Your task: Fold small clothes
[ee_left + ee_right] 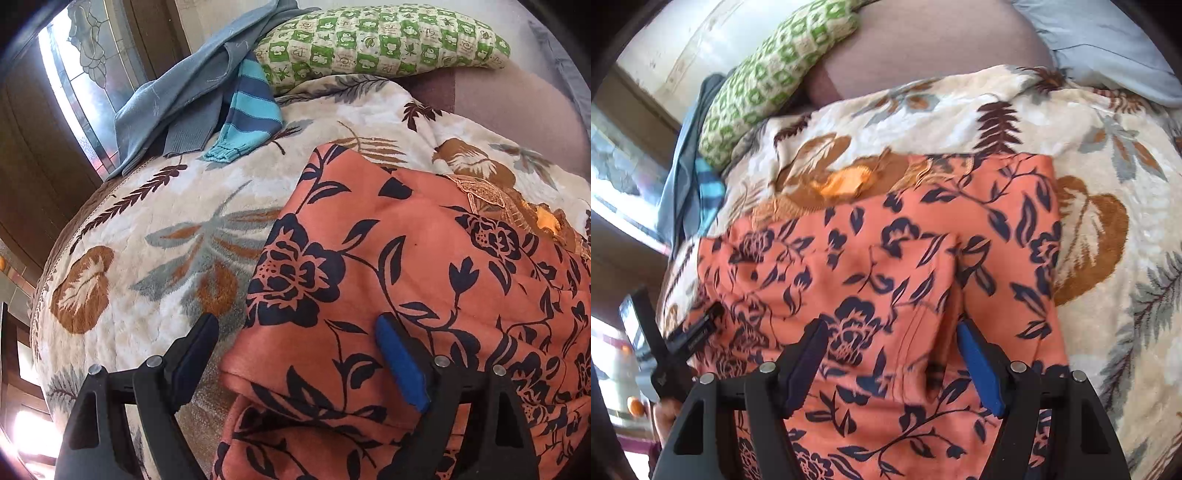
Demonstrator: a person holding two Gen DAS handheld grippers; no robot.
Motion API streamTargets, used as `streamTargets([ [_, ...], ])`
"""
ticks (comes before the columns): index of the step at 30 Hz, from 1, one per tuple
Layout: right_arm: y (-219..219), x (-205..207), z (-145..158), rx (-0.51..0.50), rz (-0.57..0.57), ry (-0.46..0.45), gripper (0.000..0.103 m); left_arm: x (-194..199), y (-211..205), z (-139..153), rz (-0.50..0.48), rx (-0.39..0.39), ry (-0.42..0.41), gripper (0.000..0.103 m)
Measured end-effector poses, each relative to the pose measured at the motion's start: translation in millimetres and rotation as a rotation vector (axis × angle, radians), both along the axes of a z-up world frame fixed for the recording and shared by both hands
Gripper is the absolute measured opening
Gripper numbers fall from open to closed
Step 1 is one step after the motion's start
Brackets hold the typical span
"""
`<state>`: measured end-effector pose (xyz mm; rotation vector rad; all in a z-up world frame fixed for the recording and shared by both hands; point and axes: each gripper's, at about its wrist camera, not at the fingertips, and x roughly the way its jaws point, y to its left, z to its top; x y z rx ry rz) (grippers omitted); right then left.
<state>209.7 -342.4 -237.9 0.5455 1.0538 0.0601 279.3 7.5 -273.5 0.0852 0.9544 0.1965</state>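
An orange garment (424,266) with a dark navy flower print lies spread on a cream leaf-patterned blanket (155,236). Its brown and gold embroidered neckline (846,184) sits at the far side. My left gripper (295,328) hovers open over the garment's folded left edge, and the pads do not press the cloth. My right gripper (890,328) stands open just above the middle of the orange garment (886,266), with a raised crease running between its fingers. At the garment's left edge in the right wrist view, a black finger (698,326) of the left gripper shows.
A green checked pillow (380,37) lies at the bed's far end. Grey-blue clothes (177,96) and a blue striped piece (247,110) are piled beside it near a window (85,66). A pale blue pillow (1108,44) lies far right.
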Motion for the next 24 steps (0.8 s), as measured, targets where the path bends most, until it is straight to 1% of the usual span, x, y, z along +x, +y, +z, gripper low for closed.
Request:
streamTargets([
  [2, -18.5, 5.4, -7.0, 0.081, -0.063, -0.006, 0.076, 0.9, -0.7, -0.1, 0.002, 0.002, -0.002, 0.088],
  [3, -22.8, 10.6, -12.1, 0.106, -0.066, 0.007, 0.076, 1.5, -1.3, -0.1, 0.003, 0.004, -0.004, 0.088],
  [4, -23.4, 18.2, -16.9, 0.112, -0.072, 0.020, 0.076, 1.8, -1.5, 0.2, 0.004, 0.004, -0.004, 0.088],
  [6, -23.7, 30.8, -28.7, 0.088, -0.102, 0.059, 0.076, 2.4, -0.4, 1.2, 0.007, -0.008, -0.004, 0.088],
  [7, -23.2, 33.2, -36.0, 0.101, -0.107, 0.073, 0.076, 2.9, 1.2, 2.0, 0.008, -0.021, -0.002, 0.088],
  [9, -19.2, 41.0, -49.3, 0.167, -0.084, 0.084, 0.073, 3.9, 7.0, 4.2, 0.024, -0.054, -0.001, 0.088],
  [10, -15.6, 42.6, -49.5, 0.135, -0.082, 0.074, 0.062, 4.2, 12.0, 6.4, 0.041, -0.070, -0.006, 0.088],
  [11, -10.2, 44.7, -46.3, 0.082, -0.074, 0.070, 0.033, 4.1, 18.3, 9.5, 0.062, -0.085, -0.018, 0.088],
  [12, -5.3, 44.7, -43.5, 0.062, -0.060, 0.063, 0.016, 3.7, 25.8, 13.7, 0.088, -0.097, -0.037, 0.088],
  [13, -2.6, 42.6, -39.5, 0.075, -0.063, 0.035, 0.011, 2.7, 34.5, 18.8, 0.118, -0.104, -0.061, 0.088],
  [14, -0.2, 39.9, -31.2, 0.054, -0.066, -0.004, 0.011, 1.2, 43.8, 24.4, 0.151, -0.109, -0.087, 0.088],
  [16, 6.2, 34.0, -5.8, -0.034, -0.061, -0.103, 0.010, -1.6, 64.0, 33.7, 0.218, -0.120, -0.131, 0.088],
  [17, 5.2, 29.9, 7.1, -0.059, -0.071, -0.155, 0.010, -2.3, 73.8, 35.8, 0.253, -0.120, -0.142, 0.088],
  [19, -0.5, 22.7, 27.8, -0.117, -0.125, -0.236, 0.010, -1.7, 88.2, 34.3, 0.301, -0.129, -0.135, 0.088],
  [20, -6.3, 19.3, 33.6, -0.168, -0.164, -0.261, 0.010, -0.6, 91.8, 31.0, 0.306, -0.144, -0.121, 0.088],
  [21, -13.6, 17.5, 34.9, -0.215, -0.203, -0.269, 0.010, 1.2, 92.0, 27.3, 0.301, -0.153, -0.105, 0.088],
  [22, -22.7, 18.3, 31.6, -0.237, -0.230, -0.254, 0.010, 3.3, 88.5, 23.9, 0.284, -0.151, -0.090, 0.088],
  [23, -32.1, 22.5, 22.4, -0.214, -0.237, -0.226, 0.010, 6.1, 81.5, 20.7, 0.254, -0.138, -0.075, 0.088],
  [24, -41.0, 26.5, 9.8, -0.158, -0.239, -0.194, 0.010, 9.1, 72.6, 17.4, 0.223, -0.118, -0.062, 0.088],
])
